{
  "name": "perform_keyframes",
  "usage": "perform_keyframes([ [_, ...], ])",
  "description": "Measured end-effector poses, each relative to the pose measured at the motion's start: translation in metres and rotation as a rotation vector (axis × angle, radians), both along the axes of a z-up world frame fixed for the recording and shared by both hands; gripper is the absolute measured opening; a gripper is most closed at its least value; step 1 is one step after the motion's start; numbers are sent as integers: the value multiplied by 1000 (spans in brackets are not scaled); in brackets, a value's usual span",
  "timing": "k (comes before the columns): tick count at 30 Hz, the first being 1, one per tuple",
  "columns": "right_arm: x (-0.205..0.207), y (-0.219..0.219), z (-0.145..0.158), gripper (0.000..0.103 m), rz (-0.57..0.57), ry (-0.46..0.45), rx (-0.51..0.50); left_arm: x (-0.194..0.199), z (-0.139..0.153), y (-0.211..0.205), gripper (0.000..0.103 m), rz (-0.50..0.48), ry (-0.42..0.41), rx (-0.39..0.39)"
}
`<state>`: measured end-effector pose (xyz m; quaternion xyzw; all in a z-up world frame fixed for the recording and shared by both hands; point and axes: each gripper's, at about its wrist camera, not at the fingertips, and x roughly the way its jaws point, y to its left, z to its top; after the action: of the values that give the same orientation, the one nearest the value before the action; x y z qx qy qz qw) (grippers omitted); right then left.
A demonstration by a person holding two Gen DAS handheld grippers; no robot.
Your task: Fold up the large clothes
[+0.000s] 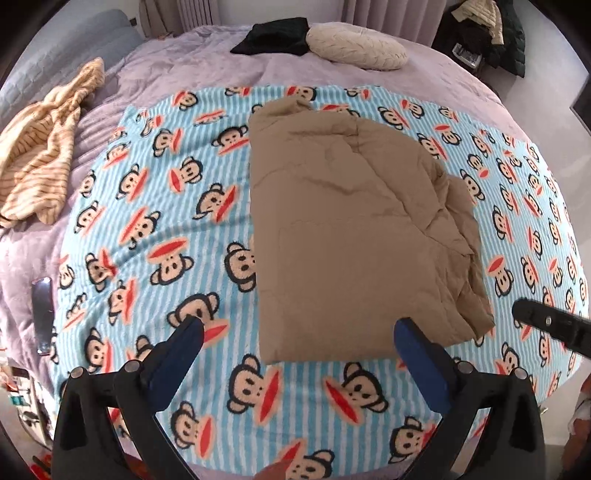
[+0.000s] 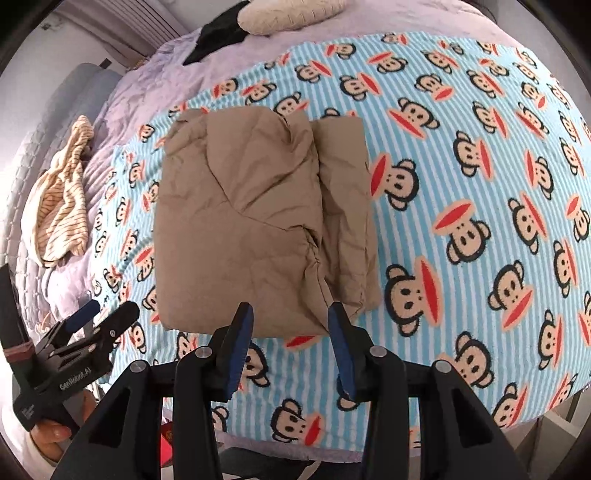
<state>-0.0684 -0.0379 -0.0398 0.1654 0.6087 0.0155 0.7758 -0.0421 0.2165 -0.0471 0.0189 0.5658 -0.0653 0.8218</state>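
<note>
A tan garment lies folded into a thick rectangle on a blue striped monkey-print blanket, with rumpled layers along its right side. My left gripper hangs over the garment's near edge, jaws wide open and holding nothing. In the right wrist view the same garment rests on the blanket. My right gripper is above its near right corner, jaws partly open, pads off the cloth. The left gripper shows at the left there, held by a hand. The right gripper's tip pokes in at the right of the left wrist view.
A lilac bedcover lies under the blanket. On it are a cream striped garment at the left, a black cloth and a cream pillow at the far end, and a phone near the left edge. Clothes are piled at the back right.
</note>
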Motion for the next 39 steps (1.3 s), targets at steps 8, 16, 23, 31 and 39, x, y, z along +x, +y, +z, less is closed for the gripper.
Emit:
perform_keyframes([
  [8, -4, 10, 34, 71, 26, -105, -112, -12, 36, -4, 103, 31, -60, 24],
  [16, -10, 20, 75, 93, 12, -266, -235, -16, 66, 3, 103, 81, -145, 13],
  [23, -13, 25, 88, 93, 11, -316, -298, -18, 72, 8, 103, 105, -166, 15],
  [31, -13, 26, 88, 93, 16, -294, -299, -21, 79, 10, 103, 106, -188, 16],
  [39, -13, 27, 89, 94, 22, -287, -306, -20, 80, 11, 103, 106, -188, 9],
])
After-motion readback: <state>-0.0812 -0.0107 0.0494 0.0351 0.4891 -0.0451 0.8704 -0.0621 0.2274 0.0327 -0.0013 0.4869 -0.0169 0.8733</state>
